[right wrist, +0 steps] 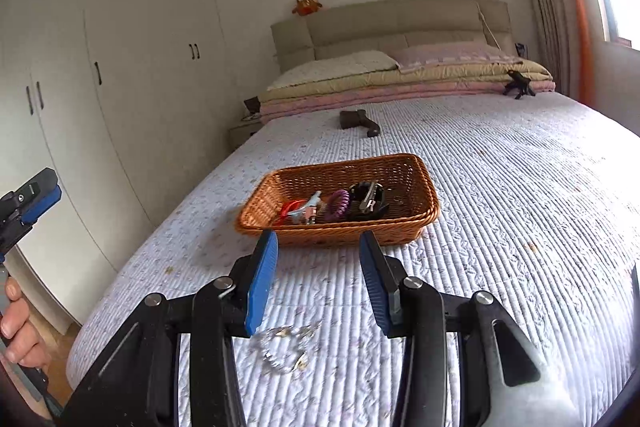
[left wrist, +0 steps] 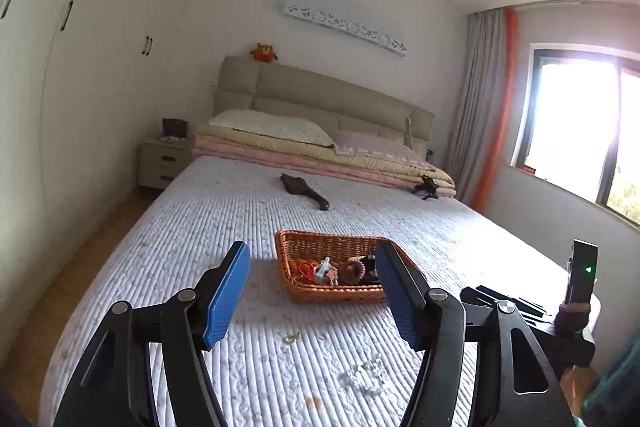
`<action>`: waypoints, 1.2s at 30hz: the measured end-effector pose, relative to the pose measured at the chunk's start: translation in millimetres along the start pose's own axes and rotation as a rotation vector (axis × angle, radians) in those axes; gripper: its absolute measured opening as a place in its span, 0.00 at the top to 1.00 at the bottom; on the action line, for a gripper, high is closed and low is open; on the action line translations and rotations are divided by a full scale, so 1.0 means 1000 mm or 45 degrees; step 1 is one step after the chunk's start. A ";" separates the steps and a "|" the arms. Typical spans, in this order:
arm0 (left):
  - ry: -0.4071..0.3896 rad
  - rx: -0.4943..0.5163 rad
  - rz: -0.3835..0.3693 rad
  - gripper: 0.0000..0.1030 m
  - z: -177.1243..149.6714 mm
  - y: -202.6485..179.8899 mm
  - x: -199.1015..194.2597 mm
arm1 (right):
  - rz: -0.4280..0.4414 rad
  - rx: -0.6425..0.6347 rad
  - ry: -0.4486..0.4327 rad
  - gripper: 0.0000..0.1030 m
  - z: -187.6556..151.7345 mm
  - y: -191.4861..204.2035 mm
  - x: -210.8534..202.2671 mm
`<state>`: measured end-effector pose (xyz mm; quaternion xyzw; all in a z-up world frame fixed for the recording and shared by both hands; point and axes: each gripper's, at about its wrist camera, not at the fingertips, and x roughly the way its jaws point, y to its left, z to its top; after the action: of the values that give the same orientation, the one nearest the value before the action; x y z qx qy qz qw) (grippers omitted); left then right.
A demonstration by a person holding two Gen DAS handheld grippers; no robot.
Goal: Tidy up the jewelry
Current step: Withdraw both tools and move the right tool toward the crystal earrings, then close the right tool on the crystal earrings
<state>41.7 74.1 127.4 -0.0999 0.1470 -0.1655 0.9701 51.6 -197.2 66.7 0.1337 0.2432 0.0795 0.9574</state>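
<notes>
A wicker basket (right wrist: pixel 340 205) is seen standing on the quilted bed (right wrist: pixel 500 187), and everything else is placed here relative to it. Inside the basket, toward its near wall, small pieces are gathered: a red hair tie (right wrist: pixel 289 207), a purple spiral hair tie (right wrist: pixel 338 205), a pale clip (right wrist: pixel 310 209) between them, and a dark clip (right wrist: pixel 368 201) on the right of the purple one. On the bed in front of the basket, well short of its near wall, a clear beaded bracelet (right wrist: pixel 286 349) is lying, just beside the left finger of the right tool (right wrist: pixel 318 281). In the left wrist view the same bracelet (left wrist: pixel 366 375) is found in front of the basket (left wrist: pixel 340 267), with a small gold-coloured piece (left wrist: pixel 292 337) (possibly an earring, too blurred to be sure) lying apart from it, also in front of the basket.

The left tool (left wrist: pixel 314 293) is held above the bed in front of the basket with its blue pads spread wide and nothing between them. The right tool is likewise spread wide and empty, pointed at the basket's near wall. Beyond the basket a dark brown object (right wrist: pixel 358 121) is lying on the bed, and folded blankets (right wrist: pixel 400 87) are stacked farther back against the headboard.
</notes>
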 end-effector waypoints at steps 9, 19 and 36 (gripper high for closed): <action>0.056 0.043 -0.049 0.35 -0.036 0.005 -0.020 | 0.011 -0.082 0.044 0.56 -0.035 0.029 -0.009; 0.240 0.035 -0.088 0.36 -0.079 0.022 0.024 | 0.009 -0.102 0.209 0.56 -0.076 0.036 0.034; 0.773 0.157 -0.218 0.40 -0.107 0.050 0.178 | -0.017 -0.079 0.568 0.67 -0.096 0.016 0.121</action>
<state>182.9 42.0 -29.4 0.0011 0.4105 -0.2772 0.8687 108.4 -135.2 -63.6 0.0818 0.4474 0.1083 0.8840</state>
